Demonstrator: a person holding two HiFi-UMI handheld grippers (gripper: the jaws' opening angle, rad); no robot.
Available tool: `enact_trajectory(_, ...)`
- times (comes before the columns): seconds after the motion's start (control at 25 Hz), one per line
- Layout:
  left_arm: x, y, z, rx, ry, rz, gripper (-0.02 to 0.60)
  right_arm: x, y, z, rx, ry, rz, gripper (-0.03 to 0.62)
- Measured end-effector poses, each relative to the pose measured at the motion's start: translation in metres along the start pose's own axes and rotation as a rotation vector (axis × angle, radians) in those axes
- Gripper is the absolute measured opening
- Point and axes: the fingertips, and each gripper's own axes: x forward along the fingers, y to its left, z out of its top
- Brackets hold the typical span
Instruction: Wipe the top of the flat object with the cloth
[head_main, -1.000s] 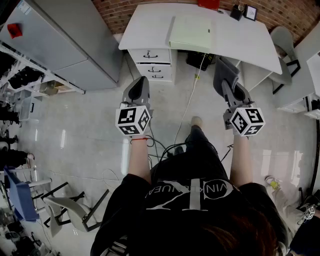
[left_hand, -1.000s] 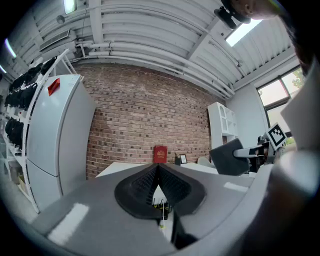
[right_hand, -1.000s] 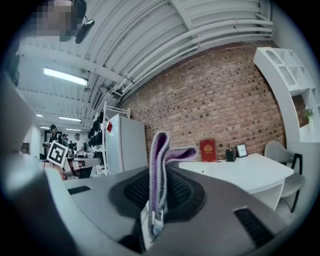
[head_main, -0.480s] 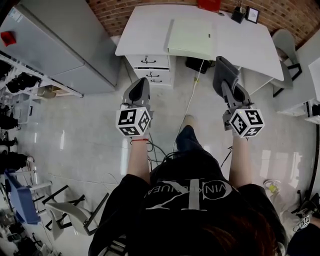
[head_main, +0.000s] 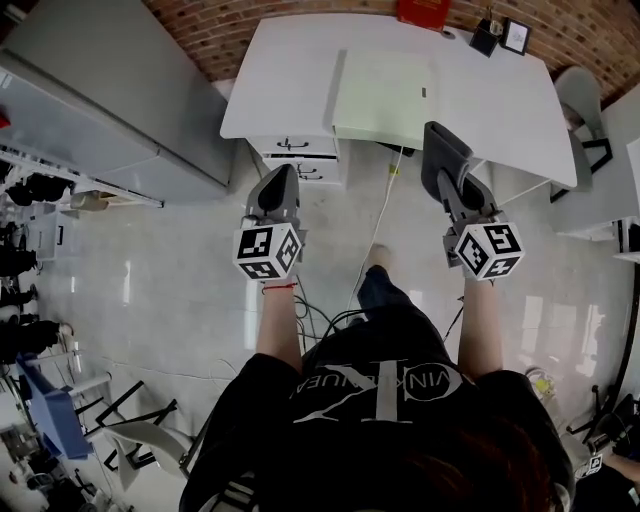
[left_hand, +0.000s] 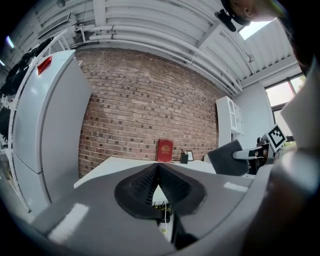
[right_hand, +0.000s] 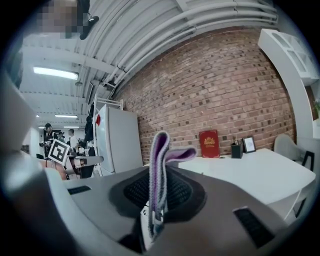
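The right gripper (right_hand: 158, 197) has its jaws clenched on a thin cloth (right_hand: 159, 152), whose folded edge stands up at centre frame. The cloth looks soft and light, so it probably needs pressing flat to wipe. The left gripper (left_hand: 158, 181) has its jaws pressed together on nothing. The pale flat object (head_main: 385, 85) lies top centre on the table (head_main: 490, 80) and seems stiff.

- The white desk (head_main: 290, 70) has open surface on both sides of the pale green flat object (head_main: 385, 85) lying mid-desk.
- Along the desk's back edge stand a red book (head_main: 421, 12), a pen holder (head_main: 487, 38) and a small frame (head_main: 516, 35).
- A tall grey cabinet (head_main: 110, 90) blocks the desk's left side, and a chair (head_main: 580, 95) its right.
- In front of the desk the floor (head_main: 180, 270) is open, apart from one hanging cable (head_main: 383, 200).
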Motion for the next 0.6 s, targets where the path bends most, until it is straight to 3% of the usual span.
enact_trajectory(0.6, 0.136, 0.030, 0.026, -0.001, -0.034, 0.007, 0.012, 0.112, -0.071, 0.030, -0.003, -0.002, 0.073, 0.051)
